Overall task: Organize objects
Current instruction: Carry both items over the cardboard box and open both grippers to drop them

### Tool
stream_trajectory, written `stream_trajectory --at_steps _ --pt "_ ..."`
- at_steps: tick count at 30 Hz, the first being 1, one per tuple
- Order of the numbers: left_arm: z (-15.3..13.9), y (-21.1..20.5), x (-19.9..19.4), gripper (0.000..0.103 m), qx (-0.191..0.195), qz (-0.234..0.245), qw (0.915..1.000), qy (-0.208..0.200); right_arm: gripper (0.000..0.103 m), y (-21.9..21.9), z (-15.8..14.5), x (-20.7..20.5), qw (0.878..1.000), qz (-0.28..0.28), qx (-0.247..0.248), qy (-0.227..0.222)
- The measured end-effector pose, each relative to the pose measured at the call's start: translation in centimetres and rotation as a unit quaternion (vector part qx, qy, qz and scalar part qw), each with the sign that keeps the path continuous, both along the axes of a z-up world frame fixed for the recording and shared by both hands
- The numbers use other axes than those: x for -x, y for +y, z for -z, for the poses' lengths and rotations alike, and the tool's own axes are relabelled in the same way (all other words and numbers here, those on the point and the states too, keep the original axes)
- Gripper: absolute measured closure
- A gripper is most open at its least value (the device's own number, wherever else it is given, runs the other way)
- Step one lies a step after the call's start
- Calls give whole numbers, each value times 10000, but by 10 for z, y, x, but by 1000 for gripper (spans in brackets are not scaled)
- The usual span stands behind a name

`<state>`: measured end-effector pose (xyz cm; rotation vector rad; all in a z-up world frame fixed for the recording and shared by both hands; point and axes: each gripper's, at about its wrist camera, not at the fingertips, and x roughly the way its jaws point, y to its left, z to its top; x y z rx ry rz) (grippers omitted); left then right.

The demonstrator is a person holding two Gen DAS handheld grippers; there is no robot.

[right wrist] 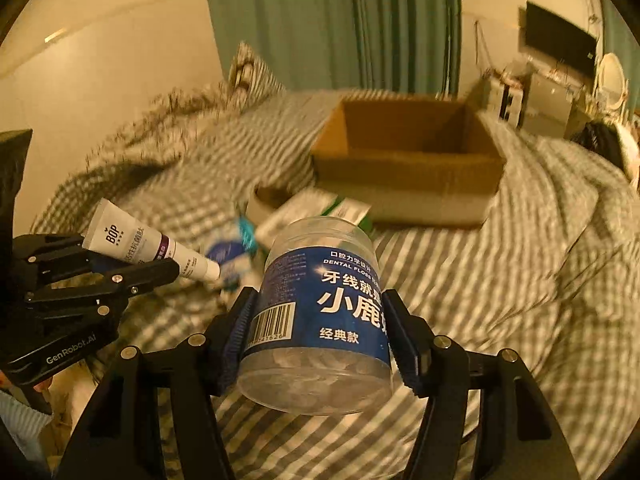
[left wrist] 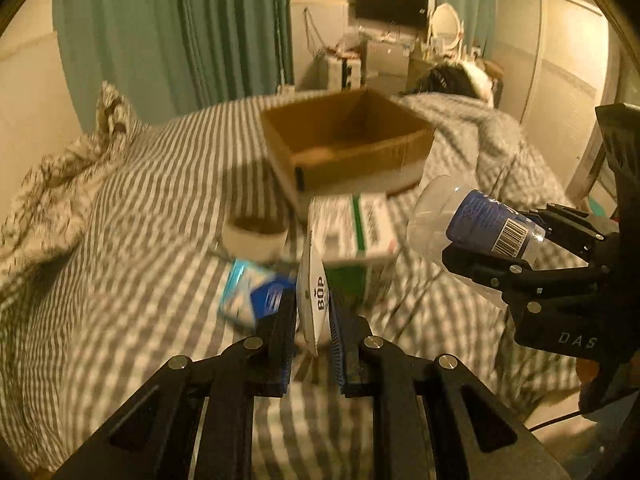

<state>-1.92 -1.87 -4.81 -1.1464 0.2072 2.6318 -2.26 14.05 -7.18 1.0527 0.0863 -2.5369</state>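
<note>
Left wrist view: the left gripper (left wrist: 313, 308) is clamped on a white BOP toothpaste tube (left wrist: 314, 300), held edge-on between the two pads, above the striped bedcover (left wrist: 132, 248).
Right wrist view: the right gripper (right wrist: 320, 312) squeezes a clear dental floss jar (right wrist: 320, 312) with a blue label, tilted, lifted off the bed.
Cardboard box (left wrist: 344, 136): one, open-topped, on the bed beyond both grippers; something brownish lies inside, too blurred to name.
In the way: between the grippers and the box sit a tape roll (left wrist: 254, 236), a green-and-white carton (left wrist: 352, 228) and a blue-and-white packet (left wrist: 254, 296), close together, the carton just before the box's near wall.
Count: two grippers, two held items, three loose items, one box.
Around: rumpled patterned blanket (left wrist: 64, 172) at the left, green curtains (left wrist: 180, 32) behind, a dark wall screen (left wrist: 390, 0), an oval mirror (left wrist: 445, 22).
Hard to make out: the bed and loose items are motion-blurred; the carton's print is unreadable; the jar hides the right pads' contact faces.
</note>
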Motion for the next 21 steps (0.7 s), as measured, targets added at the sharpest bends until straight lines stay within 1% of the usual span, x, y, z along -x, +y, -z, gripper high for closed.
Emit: stream_trajectory --at_steps 4,7,11,14,16,18,21 --pt "-30 18 26 87 -54 86 9994 333 41 19 -27 9 9995 104 80 295" --pt "-53 33 52 87 -186 179 9979 601 41 27 -47 26 9984 217 29 515" --pt "-73 51 96 87 -230 209 9960 838 41 40 -76 55 9960 344 -51 822" --pt "-80 63 131 87 -238 222 9953 908 41 48 -92 86 9942 454 -74 973" --pt "-80 71 157 87 -223 204 9954 909 41 53 -97 108 9934 517 -102 1020" --pt "-78 75 177 87 -234 214 9957 869 41 56 -99 135 9932 573 -125 1005" --pt "-63 82 206 87 -121 179 9969 758 41 60 -92 170 9939 620 -160 898"
